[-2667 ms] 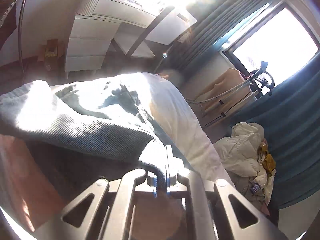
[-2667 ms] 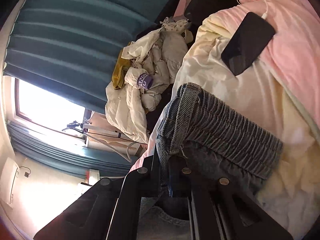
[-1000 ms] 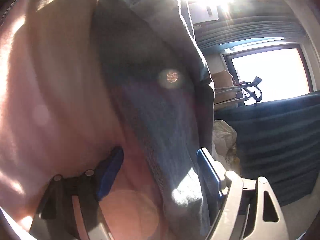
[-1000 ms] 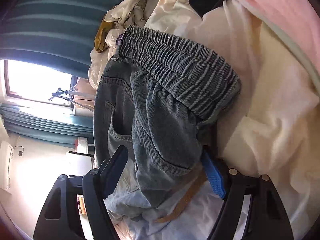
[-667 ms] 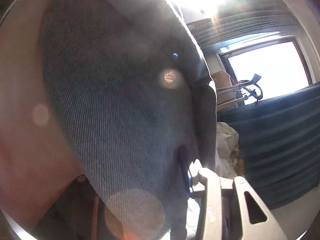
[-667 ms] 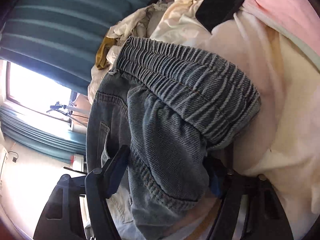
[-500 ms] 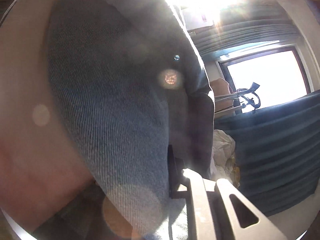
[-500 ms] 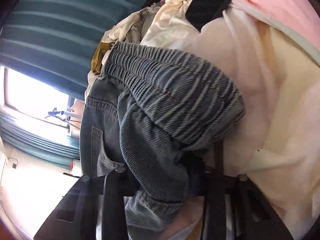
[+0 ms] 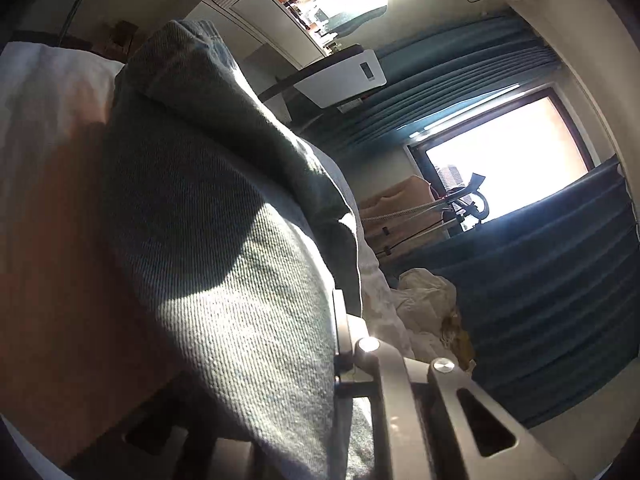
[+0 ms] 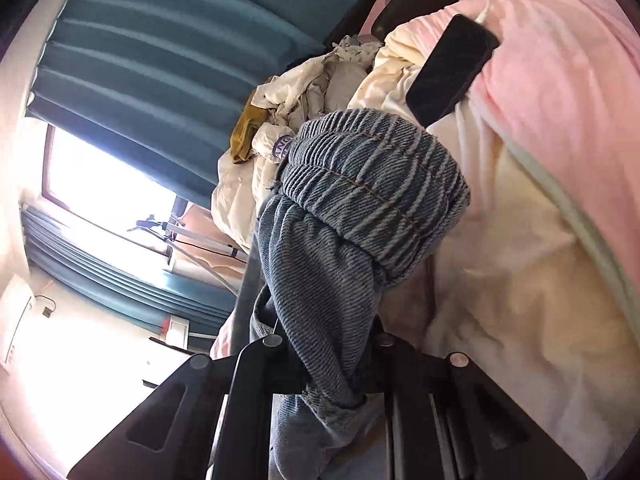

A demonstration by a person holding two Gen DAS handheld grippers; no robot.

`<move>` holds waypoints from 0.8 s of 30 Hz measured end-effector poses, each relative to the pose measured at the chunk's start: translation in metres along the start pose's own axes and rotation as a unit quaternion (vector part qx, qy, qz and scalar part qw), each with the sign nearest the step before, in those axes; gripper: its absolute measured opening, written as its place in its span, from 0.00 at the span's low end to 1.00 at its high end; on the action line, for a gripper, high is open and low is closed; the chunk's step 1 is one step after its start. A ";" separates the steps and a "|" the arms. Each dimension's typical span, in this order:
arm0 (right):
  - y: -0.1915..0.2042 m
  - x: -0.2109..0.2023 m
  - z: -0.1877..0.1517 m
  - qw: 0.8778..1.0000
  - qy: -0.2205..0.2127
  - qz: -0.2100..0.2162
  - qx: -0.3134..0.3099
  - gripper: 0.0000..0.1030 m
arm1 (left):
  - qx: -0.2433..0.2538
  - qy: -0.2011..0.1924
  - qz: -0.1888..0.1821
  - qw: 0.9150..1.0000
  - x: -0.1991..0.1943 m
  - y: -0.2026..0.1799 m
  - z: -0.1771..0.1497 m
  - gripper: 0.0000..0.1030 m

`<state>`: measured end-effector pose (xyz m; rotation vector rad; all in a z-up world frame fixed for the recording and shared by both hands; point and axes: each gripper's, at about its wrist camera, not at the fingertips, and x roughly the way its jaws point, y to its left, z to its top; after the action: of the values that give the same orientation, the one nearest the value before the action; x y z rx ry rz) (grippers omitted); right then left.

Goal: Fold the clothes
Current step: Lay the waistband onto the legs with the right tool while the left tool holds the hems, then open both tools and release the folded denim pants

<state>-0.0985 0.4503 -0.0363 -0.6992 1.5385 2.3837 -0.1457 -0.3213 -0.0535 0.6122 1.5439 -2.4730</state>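
Note:
Blue denim jeans (image 9: 224,240) fill the left wrist view, draped over a pale bedcover (image 9: 44,128). My left gripper (image 9: 320,364) is shut on a thick fold of the denim; only its right finger (image 9: 344,344) shows, the left is hidden under cloth. In the right wrist view the jeans' ribbed elastic waistband (image 10: 380,196) bunches up above my right gripper (image 10: 332,364), which is shut on the denim just below the waistband. The jeans lie on a cream and pink blanket (image 10: 540,240).
A black phone (image 10: 452,68) with a white cable lies on the blanket beyond the waistband. A pile of cream clothes (image 10: 288,112) sits by teal curtains (image 10: 168,40). A white desk (image 9: 280,28), a window (image 9: 508,152) and a cardboard box (image 9: 400,208) stand beyond the bed.
Both grippers were open around the denim a second ago and have closed on it. The jeans are bunched and lifted slightly toward the cameras.

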 end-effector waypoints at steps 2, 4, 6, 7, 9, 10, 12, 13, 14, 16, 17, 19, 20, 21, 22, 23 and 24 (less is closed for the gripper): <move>-0.007 -0.020 -0.002 1.000 0.000 0.002 0.008 0.12 | -0.015 0.005 0.007 1.000 -0.017 0.007 -0.007 0.06; -0.014 -0.039 -0.005 1.000 -0.001 0.000 0.017 0.12 | -0.029 0.017 0.024 0.999 -0.033 0.019 -0.016 0.06; -0.022 -0.059 -0.008 1.000 -0.002 -0.007 0.022 0.12 | -0.030 0.037 0.063 0.997 -0.051 0.032 -0.025 0.06; -0.024 -0.066 -0.009 1.000 0.000 -0.017 0.015 0.12 | -0.029 0.047 0.080 0.995 -0.056 0.037 -0.029 0.06; -0.026 -0.074 -0.012 0.999 0.006 -0.049 -0.008 0.12 | -0.029 0.064 0.107 0.992 -0.061 0.044 -0.034 0.06; -0.030 -0.072 -0.012 0.998 0.016 -0.063 -0.008 0.12 | -0.033 0.070 0.116 0.990 -0.062 0.048 -0.036 0.06; -0.039 -0.063 -0.012 0.995 0.034 -0.093 -0.005 0.12 | -0.043 0.077 0.124 0.988 -0.061 0.052 -0.038 0.07; -0.043 -0.059 -0.012 0.994 0.041 -0.100 0.003 0.13 | -0.047 0.077 0.125 0.988 -0.063 0.054 -0.039 0.07; -0.048 -0.055 -0.012 0.993 0.047 -0.108 0.010 0.13 | -0.048 0.078 0.126 0.988 -0.066 0.056 -0.040 0.07; -0.056 -0.047 -0.012 0.990 0.060 -0.122 0.024 0.15 | -0.047 0.080 0.134 0.987 -0.071 0.057 -0.044 0.11; -0.057 -0.047 -0.012 0.990 0.062 -0.123 0.027 0.18 | -0.053 0.082 0.137 0.986 -0.073 0.059 -0.046 0.13; -0.058 -0.047 -0.012 0.989 0.066 -0.127 0.029 0.24 | -0.083 0.087 0.131 0.984 -0.079 0.066 -0.050 0.16; -0.058 -0.050 -0.013 0.989 0.063 -0.128 0.030 0.27 | -0.097 0.090 0.127 0.983 -0.080 0.069 -0.050 0.17; -0.059 -0.054 -0.014 0.989 0.060 -0.130 0.031 0.30 | -0.104 0.092 0.125 0.982 -0.082 0.071 -0.051 0.18; -0.058 -0.059 -0.014 0.989 0.055 -0.131 0.032 0.36 | -0.098 0.091 0.128 0.983 -0.086 0.069 -0.052 0.19; -0.058 -0.064 -0.014 0.990 0.048 -0.132 0.032 0.44 | -0.088 0.088 0.130 0.984 -0.089 0.065 -0.052 0.21; -0.058 -0.070 -0.014 0.990 0.039 -0.135 0.030 0.47 | -0.076 0.083 0.130 0.985 -0.093 0.059 -0.053 0.24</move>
<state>-0.0099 0.4673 -0.0522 -0.9331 1.4356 2.1270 -0.0277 -0.3083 -0.0825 0.9476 1.5772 -2.1369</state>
